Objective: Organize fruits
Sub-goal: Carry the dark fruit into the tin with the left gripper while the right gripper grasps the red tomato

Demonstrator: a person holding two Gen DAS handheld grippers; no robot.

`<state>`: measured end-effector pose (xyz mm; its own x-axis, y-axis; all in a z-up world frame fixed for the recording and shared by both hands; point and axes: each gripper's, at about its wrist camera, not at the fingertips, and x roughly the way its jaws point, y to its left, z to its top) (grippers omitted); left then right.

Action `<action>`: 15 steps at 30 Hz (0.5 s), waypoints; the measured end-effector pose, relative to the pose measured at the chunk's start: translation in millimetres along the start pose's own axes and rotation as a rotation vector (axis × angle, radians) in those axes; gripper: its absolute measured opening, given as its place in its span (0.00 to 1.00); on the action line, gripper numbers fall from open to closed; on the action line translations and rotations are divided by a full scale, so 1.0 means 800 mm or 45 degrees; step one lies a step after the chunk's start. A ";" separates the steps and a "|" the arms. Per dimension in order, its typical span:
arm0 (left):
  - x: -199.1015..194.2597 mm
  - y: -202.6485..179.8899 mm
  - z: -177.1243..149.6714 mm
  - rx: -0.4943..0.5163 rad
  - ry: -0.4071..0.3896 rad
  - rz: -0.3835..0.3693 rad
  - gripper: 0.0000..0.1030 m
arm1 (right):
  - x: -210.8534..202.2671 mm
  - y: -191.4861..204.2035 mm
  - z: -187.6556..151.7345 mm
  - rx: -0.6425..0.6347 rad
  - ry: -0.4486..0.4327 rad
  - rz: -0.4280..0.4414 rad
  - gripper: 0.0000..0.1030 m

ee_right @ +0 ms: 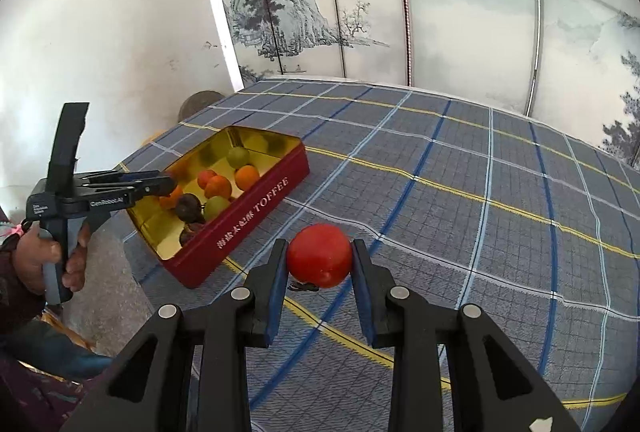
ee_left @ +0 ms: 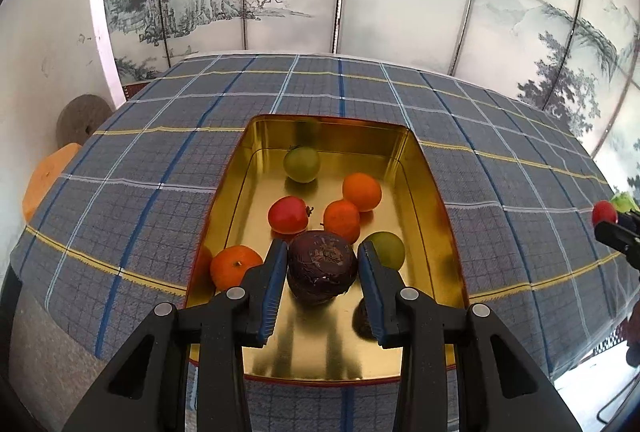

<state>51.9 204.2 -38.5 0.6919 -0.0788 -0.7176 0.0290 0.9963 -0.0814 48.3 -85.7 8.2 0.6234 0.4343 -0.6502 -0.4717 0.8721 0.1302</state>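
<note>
Left gripper is clamped on a dark purple, wrinkled round fruit, both blue pads pressed on its sides. It sits low over the near end of the red rectangular toffee tin with gold interior; whether the fruit touches the tin floor can't be told from this angle.

Count inside the tin, left wrist view:
- 3 orange tangerines: one at the near left corner, two mid-tin touching each other
- 2 pale green round fruits: one at the far end, one just right of the left gripper's right finger
- 1 red round fruit with a dried stem, just left of the middle tangerines
- 1 more dark fruit, mostly hidden behind the right finger, likely the same kind as the held one

Right gripper is closed on a second red round fruit, pads on both sides, held above the blue-grey plaid tablecloth, to the right of the tin and well apart from it. Total red fruits: 2.

In the right wrist view, a person's hand grips the left gripper's handle at the tin's near-left end. The tin's red side wall reads "TOFFEE".

At the far right edge of the left wrist view, something green sits behind the red fruit; too cut off to identify.

Painted folding screen stands behind the table.
</note>
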 end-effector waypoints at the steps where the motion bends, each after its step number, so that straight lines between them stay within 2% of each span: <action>1: 0.000 0.000 0.000 0.004 -0.003 0.006 0.36 | -0.001 0.003 0.000 -0.003 -0.001 -0.001 0.28; 15: 0.014 -0.001 0.004 0.089 -0.050 0.108 0.37 | -0.003 0.028 0.008 -0.039 -0.004 0.008 0.28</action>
<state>61.8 202.6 -44.1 0.7215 0.0058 -0.6923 0.0188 0.9994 0.0279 40.7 -65.9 17.4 0.6223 0.4404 -0.6471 -0.4945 0.8621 0.1111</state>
